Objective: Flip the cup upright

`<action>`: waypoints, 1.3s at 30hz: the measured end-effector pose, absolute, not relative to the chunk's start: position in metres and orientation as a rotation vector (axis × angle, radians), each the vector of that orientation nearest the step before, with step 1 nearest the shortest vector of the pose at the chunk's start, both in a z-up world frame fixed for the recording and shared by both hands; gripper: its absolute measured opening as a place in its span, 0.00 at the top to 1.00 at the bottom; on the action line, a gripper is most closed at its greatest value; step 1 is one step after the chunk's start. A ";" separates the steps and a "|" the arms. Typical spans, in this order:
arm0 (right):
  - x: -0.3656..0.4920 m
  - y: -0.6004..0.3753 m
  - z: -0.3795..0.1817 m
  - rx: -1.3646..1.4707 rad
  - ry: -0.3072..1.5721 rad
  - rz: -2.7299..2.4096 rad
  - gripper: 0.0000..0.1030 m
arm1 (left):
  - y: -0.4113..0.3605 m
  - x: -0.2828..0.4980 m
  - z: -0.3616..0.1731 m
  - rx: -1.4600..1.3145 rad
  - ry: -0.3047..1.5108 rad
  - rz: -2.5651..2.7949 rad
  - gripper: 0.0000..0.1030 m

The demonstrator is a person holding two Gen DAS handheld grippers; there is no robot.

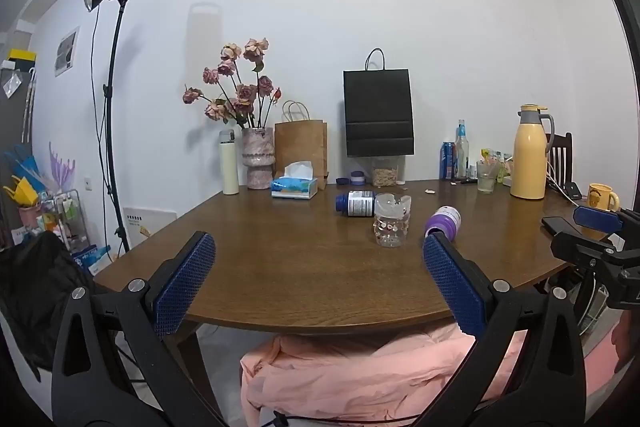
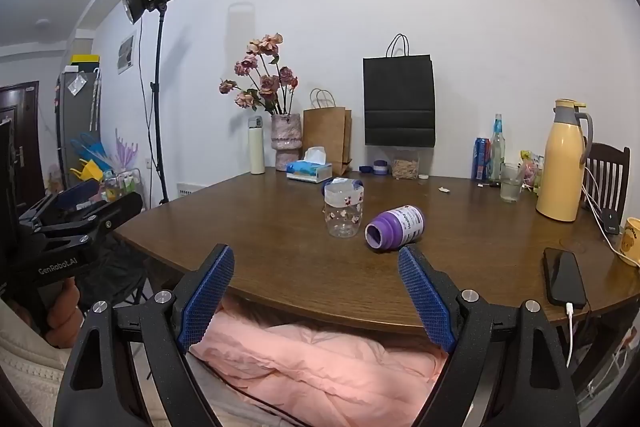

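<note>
A clear plastic cup (image 1: 392,221) (image 2: 343,211) printed with small flowers stands on the brown wooden table (image 1: 280,259) (image 2: 288,235), wider end up. My left gripper (image 1: 319,241) is open and empty, held short of the table's near edge and well back from the cup. My right gripper (image 2: 316,251) is also open and empty, low at the near edge with the cup ahead of it. Each gripper shows at the edge of the other's view: the right gripper (image 1: 596,223) and the left gripper (image 2: 80,195), held by a hand.
A purple bottle (image 1: 444,221) (image 2: 396,227) lies on its side just right of the cup; a blue-capped bottle (image 1: 356,203) lies behind it. A phone (image 2: 564,279) on a cable sits near the right edge. A tissue box (image 1: 294,183), vase, bags and yellow jug (image 1: 530,151) line the back.
</note>
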State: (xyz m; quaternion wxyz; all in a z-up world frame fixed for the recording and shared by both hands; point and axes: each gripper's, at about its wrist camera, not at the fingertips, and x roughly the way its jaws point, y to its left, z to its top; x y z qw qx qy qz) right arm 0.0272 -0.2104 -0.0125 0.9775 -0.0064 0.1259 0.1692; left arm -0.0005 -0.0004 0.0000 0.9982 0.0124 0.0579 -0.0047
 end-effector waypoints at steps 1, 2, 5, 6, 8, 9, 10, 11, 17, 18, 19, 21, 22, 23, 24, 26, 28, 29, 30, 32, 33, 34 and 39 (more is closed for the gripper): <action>0.028 -0.210 -0.013 -0.013 0.254 0.341 0.14 | 0.000 -0.001 0.000 0.025 0.115 -0.008 0.00; 0.027 -0.210 -0.013 -0.017 0.249 0.340 0.14 | 0.000 -0.002 0.000 0.025 0.114 -0.007 0.00; 0.028 -0.210 -0.013 -0.019 0.252 0.341 0.14 | 0.000 0.002 -0.001 0.028 0.121 -0.010 0.00; 0.029 -0.210 -0.014 -0.019 0.252 0.341 0.14 | 0.000 0.002 -0.001 0.028 0.121 -0.011 0.00; 0.028 -0.209 -0.014 -0.022 0.247 0.338 0.14 | 0.002 0.000 -0.002 0.026 0.120 -0.012 0.00; 0.027 -0.209 -0.014 -0.022 0.247 0.336 0.14 | 0.001 0.000 -0.003 0.026 0.122 -0.013 0.00; 0.028 -0.209 -0.013 -0.023 0.249 0.336 0.14 | 0.001 0.001 -0.003 0.026 0.124 -0.012 0.00; 0.028 -0.210 -0.012 -0.022 0.248 0.336 0.14 | 0.000 0.001 -0.003 0.026 0.126 -0.013 0.00; 0.026 -0.207 -0.017 -0.025 0.249 0.336 0.14 | 0.001 0.002 -0.005 0.023 0.129 -0.010 0.00; 0.026 -0.207 -0.017 -0.025 0.248 0.335 0.14 | 0.000 0.002 -0.005 0.025 0.129 -0.011 0.00; 0.028 -0.208 -0.015 -0.024 0.250 0.337 0.14 | 0.000 0.002 -0.005 0.025 0.129 -0.011 0.00; 0.028 -0.208 -0.017 -0.024 0.250 0.336 0.14 | 0.000 0.002 -0.005 0.025 0.129 -0.010 0.00; 0.028 -0.209 -0.016 -0.023 0.250 0.337 0.14 | -0.001 0.002 -0.005 0.025 0.129 -0.011 0.00; 0.028 -0.209 -0.016 -0.022 0.251 0.337 0.14 | -0.001 0.002 -0.005 0.025 0.130 -0.010 0.00; 0.028 -0.209 -0.017 -0.022 0.252 0.337 0.14 | -0.001 0.002 -0.005 0.024 0.130 -0.009 0.00; 0.025 -0.207 -0.015 -0.021 0.252 0.337 0.14 | -0.001 0.002 -0.005 0.025 0.129 -0.011 0.00; 0.023 -0.207 -0.015 -0.022 0.251 0.337 0.14 | 0.000 0.002 -0.005 0.023 0.130 -0.010 0.00; 0.025 -0.207 -0.015 -0.022 0.251 0.336 0.14 | 0.000 0.002 -0.005 0.024 0.129 -0.010 0.00; 0.025 -0.207 -0.015 -0.022 0.251 0.336 0.14 | -0.001 0.002 -0.005 0.024 0.130 -0.010 0.00; 0.025 -0.208 -0.014 -0.021 0.254 0.337 0.14 | 0.000 0.002 -0.005 0.024 0.129 -0.010 0.00; 0.025 -0.208 -0.015 -0.020 0.253 0.337 0.14 | 0.000 0.002 -0.005 0.024 0.129 -0.010 0.00; 0.024 -0.207 -0.015 -0.021 0.253 0.337 0.14 | 0.000 0.002 -0.004 0.023 0.130 -0.011 0.00; 0.025 -0.208 -0.015 -0.020 0.254 0.338 0.14 | 0.000 0.002 -0.005 0.023 0.130 -0.012 0.00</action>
